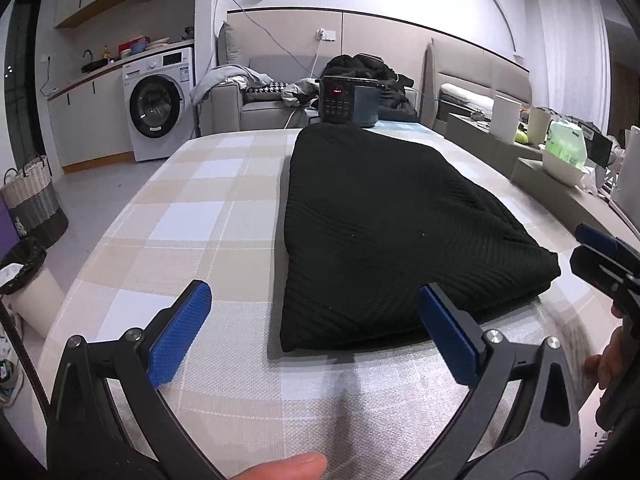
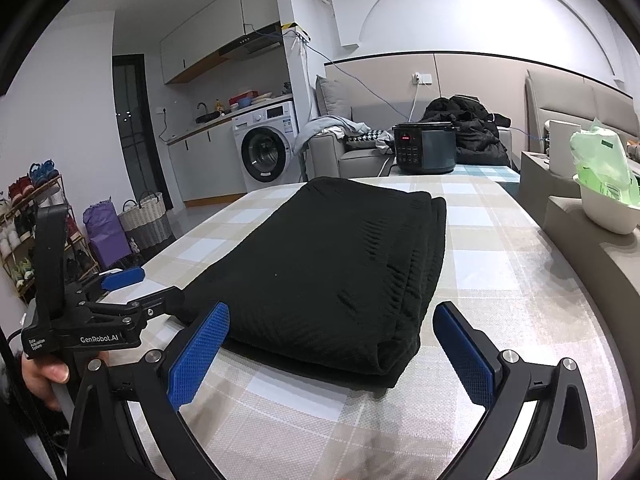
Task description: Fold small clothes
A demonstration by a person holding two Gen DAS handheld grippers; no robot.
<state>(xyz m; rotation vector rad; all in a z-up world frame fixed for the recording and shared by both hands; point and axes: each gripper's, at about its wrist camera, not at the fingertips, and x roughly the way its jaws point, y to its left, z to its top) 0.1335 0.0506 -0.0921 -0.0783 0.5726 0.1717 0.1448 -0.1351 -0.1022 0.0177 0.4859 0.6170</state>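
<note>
You are holding the left gripper (image 1: pixel 316 334) with its fingers spread wide, empty, over the near edge of the tabletop (image 1: pixel 192 216). Your right gripper (image 2: pixel 332 354) is hovering just the same, fingers wide, gripping nothing. Between and just beyond them, the folded black knit garment (image 2: pixel 332 256) is lying flat on the checked cloth. At the far edge, an electric pressure cooker (image 2: pixel 425 151) is standing.
</note>
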